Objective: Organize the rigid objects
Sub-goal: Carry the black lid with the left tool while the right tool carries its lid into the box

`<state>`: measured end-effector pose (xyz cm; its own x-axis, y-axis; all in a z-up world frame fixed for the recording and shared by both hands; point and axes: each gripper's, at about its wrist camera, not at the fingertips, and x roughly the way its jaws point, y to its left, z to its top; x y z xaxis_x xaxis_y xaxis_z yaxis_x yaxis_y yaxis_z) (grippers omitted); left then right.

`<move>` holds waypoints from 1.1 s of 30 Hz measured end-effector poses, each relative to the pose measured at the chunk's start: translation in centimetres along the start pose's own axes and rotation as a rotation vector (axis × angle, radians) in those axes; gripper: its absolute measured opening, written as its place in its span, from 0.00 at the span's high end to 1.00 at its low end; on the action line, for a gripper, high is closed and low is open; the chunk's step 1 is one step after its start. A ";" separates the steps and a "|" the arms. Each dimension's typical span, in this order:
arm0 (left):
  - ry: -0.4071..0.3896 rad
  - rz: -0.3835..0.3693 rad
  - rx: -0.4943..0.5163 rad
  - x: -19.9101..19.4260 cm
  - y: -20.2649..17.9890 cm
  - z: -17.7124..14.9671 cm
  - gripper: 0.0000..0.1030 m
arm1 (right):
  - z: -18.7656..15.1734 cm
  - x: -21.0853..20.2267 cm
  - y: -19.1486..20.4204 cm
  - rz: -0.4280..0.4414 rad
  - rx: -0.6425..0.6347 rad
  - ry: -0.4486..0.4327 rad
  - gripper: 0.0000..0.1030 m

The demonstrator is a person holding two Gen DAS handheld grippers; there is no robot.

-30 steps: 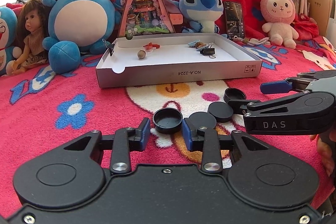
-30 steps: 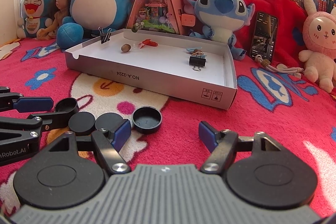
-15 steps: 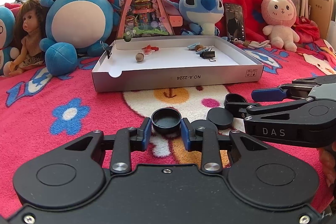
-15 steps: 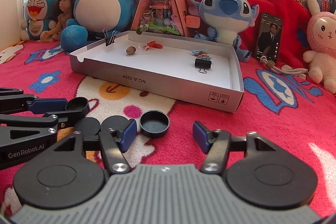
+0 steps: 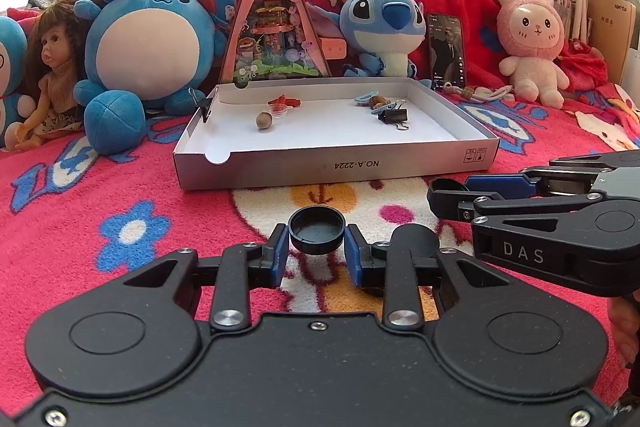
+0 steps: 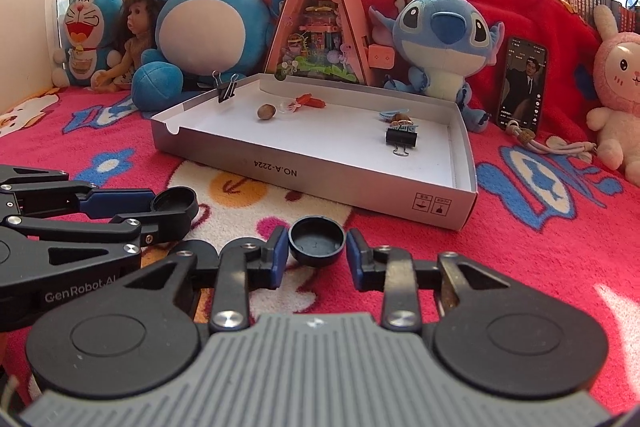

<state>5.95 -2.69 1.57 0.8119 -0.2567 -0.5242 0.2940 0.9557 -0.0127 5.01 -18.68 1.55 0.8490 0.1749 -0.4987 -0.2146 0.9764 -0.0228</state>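
Right gripper [image 6: 317,245] just closed on black cap [image 6: 317,238]

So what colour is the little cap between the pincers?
Black cap, clearest in the right wrist view.

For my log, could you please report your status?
Left gripper shut on one cap. Right gripper just closed on second cap. Nothing blocks the box.

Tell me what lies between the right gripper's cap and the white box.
Only bare patterned blanket up to the white box, in the right wrist view. The right gripper has just been closing its jaws around the black cap between them.
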 end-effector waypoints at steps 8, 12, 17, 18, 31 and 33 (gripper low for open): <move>-0.028 -0.016 -0.039 -0.6 0.6 3.0 0.73 | 2.1 -1.3 -0.9 -0.020 0.031 -0.044 0.64; -0.052 -0.004 -0.050 -0.2 0.9 4.4 0.73 | 3.2 -1.2 -1.9 -0.052 0.055 -0.062 0.64; -0.085 0.002 -0.062 0.5 1.3 6.2 0.73 | 4.4 -1.0 -3.4 -0.091 0.086 -0.091 0.64; -0.088 0.000 -0.062 0.7 1.5 6.6 0.73 | 4.6 -0.9 -3.7 -0.096 0.094 -0.094 0.64; -0.039 -0.007 -0.096 5.5 3.1 9.2 0.73 | 6.2 1.8 -6.5 -0.129 0.163 -0.066 0.64; -0.028 -0.007 -0.092 6.2 3.3 9.3 0.73 | 6.4 2.4 -6.8 -0.125 0.173 -0.053 0.64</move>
<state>16.67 -2.51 6.17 0.8242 -0.2661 -0.4999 0.2533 0.9627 -0.0949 11.54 -24.07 6.03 0.8888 0.0528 -0.4552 -0.0236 0.9973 0.0696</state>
